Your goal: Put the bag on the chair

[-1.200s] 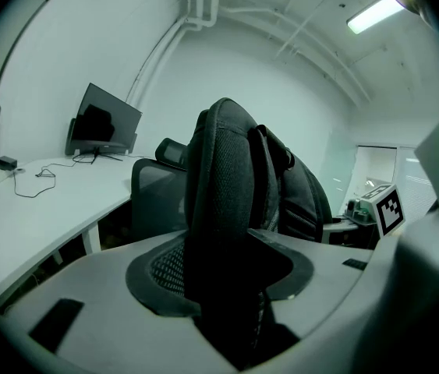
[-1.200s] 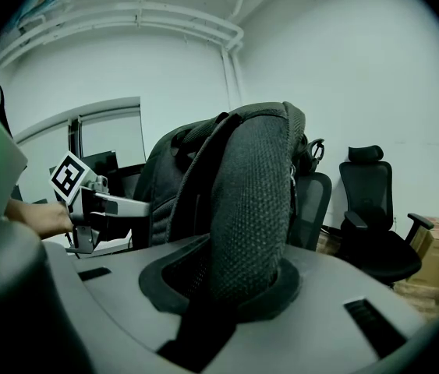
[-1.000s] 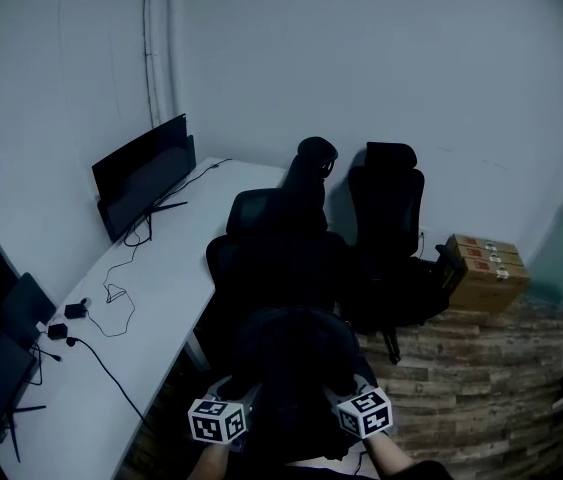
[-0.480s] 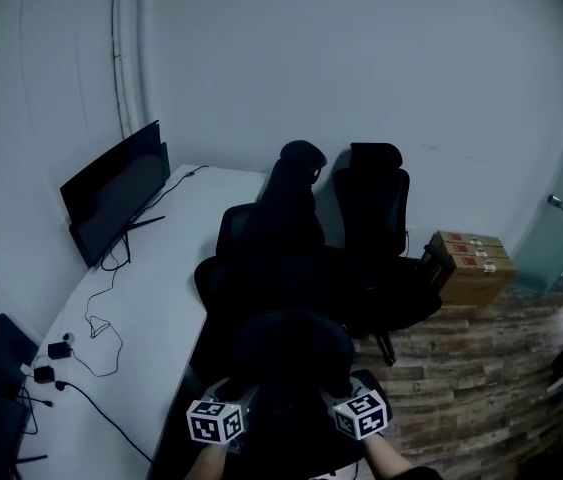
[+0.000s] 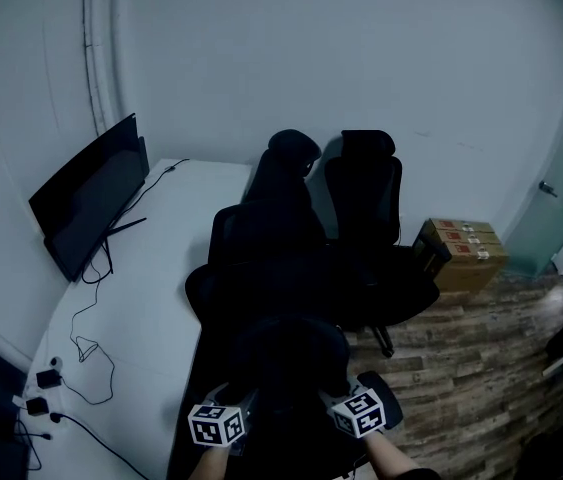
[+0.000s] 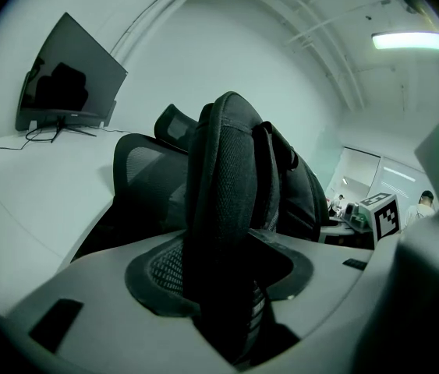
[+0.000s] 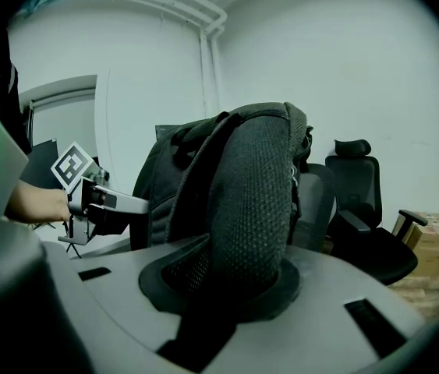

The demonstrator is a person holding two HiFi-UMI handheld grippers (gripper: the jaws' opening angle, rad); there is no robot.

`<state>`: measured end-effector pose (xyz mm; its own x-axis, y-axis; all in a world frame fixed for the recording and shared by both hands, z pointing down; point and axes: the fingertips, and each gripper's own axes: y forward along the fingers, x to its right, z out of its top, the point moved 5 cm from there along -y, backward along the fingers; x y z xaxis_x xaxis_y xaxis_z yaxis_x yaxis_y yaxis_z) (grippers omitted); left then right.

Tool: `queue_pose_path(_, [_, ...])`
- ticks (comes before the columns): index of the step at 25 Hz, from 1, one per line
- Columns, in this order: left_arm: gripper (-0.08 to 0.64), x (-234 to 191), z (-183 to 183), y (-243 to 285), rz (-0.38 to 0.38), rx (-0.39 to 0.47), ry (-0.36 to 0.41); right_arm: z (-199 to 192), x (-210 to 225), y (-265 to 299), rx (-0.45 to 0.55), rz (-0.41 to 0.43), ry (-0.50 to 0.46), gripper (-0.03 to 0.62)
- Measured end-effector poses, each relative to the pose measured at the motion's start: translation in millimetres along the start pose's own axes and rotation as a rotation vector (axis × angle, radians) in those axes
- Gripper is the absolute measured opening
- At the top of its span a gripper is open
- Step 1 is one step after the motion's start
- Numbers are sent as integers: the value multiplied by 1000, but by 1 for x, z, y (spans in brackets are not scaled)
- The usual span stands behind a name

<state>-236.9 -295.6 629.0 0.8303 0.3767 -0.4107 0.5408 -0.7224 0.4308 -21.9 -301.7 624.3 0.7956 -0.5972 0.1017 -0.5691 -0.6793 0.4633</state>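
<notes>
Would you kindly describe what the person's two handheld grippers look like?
The left gripper and the right gripper are alike: pale grey moulded plastic bodies with a dark padded recess at the front. Each carries a white cube printed with black square markers. The wrists behind them are bare; no cables show.

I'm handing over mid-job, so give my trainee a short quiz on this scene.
1. True or false: the left gripper is empty.
2. What stands to the right of the chairs? A, a monitor; B, cardboard boxes; C, a lamp.
3. How many chairs stand ahead, beside the desk?
Key: 1 false, it is shut on a strap of the bag; 2 B; 3 two.
</notes>
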Motion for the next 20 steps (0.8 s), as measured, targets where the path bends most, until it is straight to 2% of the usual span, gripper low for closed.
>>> queue_pose_path(13, [218,-46,-11,42,7,-70,-42,-19,24,62,-45,22,-2,100])
queue_pose_path(20, [218,-71,-28,59,46,-131,-62,-40,30,94,-74,52,-9,101])
